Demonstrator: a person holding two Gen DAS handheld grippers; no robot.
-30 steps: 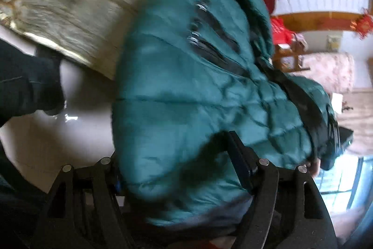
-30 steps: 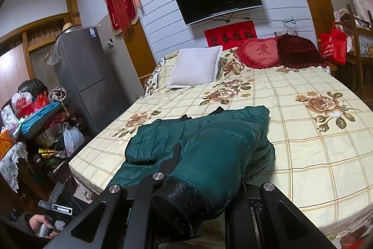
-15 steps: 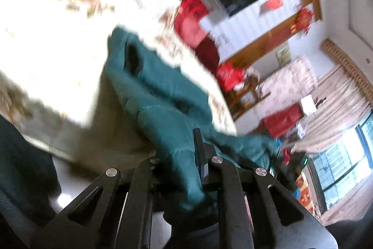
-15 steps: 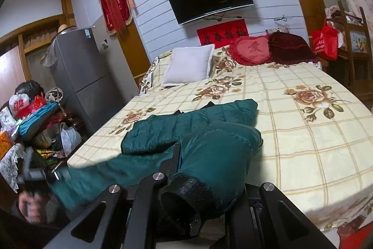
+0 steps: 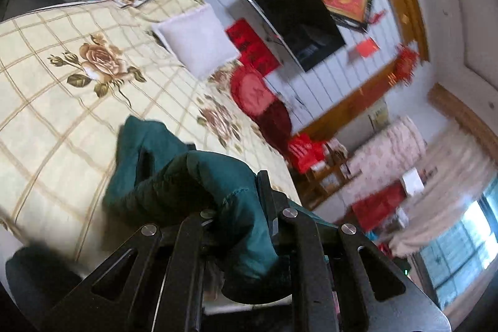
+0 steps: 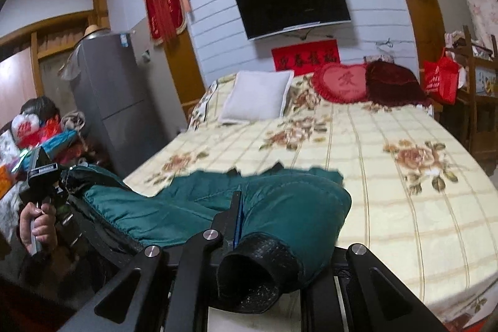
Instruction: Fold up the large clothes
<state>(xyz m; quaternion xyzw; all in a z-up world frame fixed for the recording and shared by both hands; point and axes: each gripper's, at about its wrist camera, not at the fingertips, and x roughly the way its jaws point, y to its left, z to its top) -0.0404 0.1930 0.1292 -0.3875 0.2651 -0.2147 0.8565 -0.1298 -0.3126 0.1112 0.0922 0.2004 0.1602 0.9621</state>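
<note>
A dark green puffer jacket (image 6: 193, 207) lies at the near edge of the bed (image 6: 404, 207), stretched out between my two grippers. My right gripper (image 6: 274, 226) is shut on a sleeve just behind its black knit cuff (image 6: 258, 263). In the right wrist view my left gripper (image 6: 65, 178), held by a hand (image 6: 37, 223), sits at the far left beyond the bed's edge. In its own view the left gripper (image 5: 239, 201) is shut on a fold of the jacket (image 5: 193, 176), lifted above the bed (image 5: 62, 101). The rest of the jacket trails onto the cover.
A white pillow (image 6: 258, 98), a red heart cushion (image 6: 339, 81) and a dark red cushion (image 6: 392, 83) sit at the head of the bed. A grey fridge (image 6: 109, 95) and piled clutter (image 6: 40, 129) stand left of it. A red bag (image 6: 440, 78) hangs on wooden shelving at the right.
My left gripper has shut on the jacket's edge and risen from beside the bed, pulling the fabric up and out to the left. The right gripper keeps its grip on the sleeve and rose slightly.
</note>
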